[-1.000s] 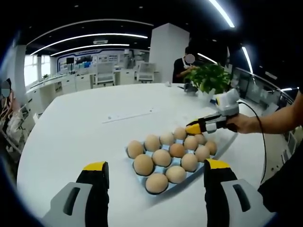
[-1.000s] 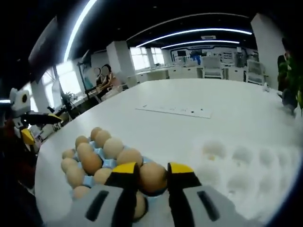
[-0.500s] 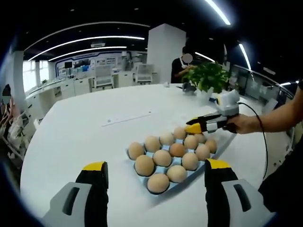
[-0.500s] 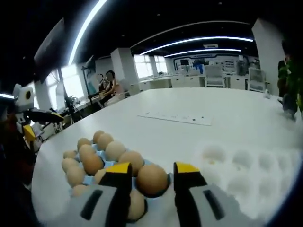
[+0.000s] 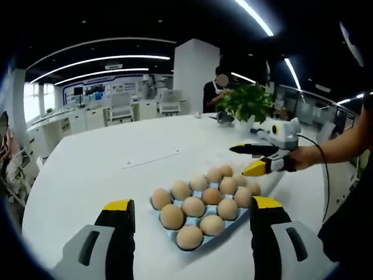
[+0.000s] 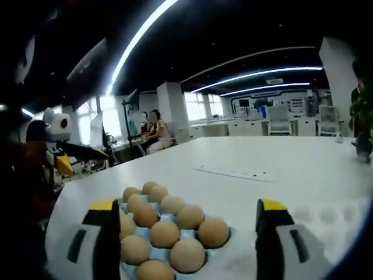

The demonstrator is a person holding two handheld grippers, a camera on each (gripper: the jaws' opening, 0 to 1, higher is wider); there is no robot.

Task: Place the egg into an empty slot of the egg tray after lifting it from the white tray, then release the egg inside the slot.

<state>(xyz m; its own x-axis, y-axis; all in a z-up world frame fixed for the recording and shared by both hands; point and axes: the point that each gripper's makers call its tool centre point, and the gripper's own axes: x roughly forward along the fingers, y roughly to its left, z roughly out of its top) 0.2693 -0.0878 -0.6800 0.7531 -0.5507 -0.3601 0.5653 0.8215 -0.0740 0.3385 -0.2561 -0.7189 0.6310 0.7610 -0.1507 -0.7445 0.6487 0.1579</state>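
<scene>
Each gripper has two grey jaws with yellow tips and a dark slot on each grey side. In the left gripper view, the right gripper carries a white housing, and a thin black cable hangs from it beside the person's hand.

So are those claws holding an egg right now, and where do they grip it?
Nothing is held. The right claw is wide open above the eggs in the tray, and the left claw is open too, with nothing between its jaws.
</scene>
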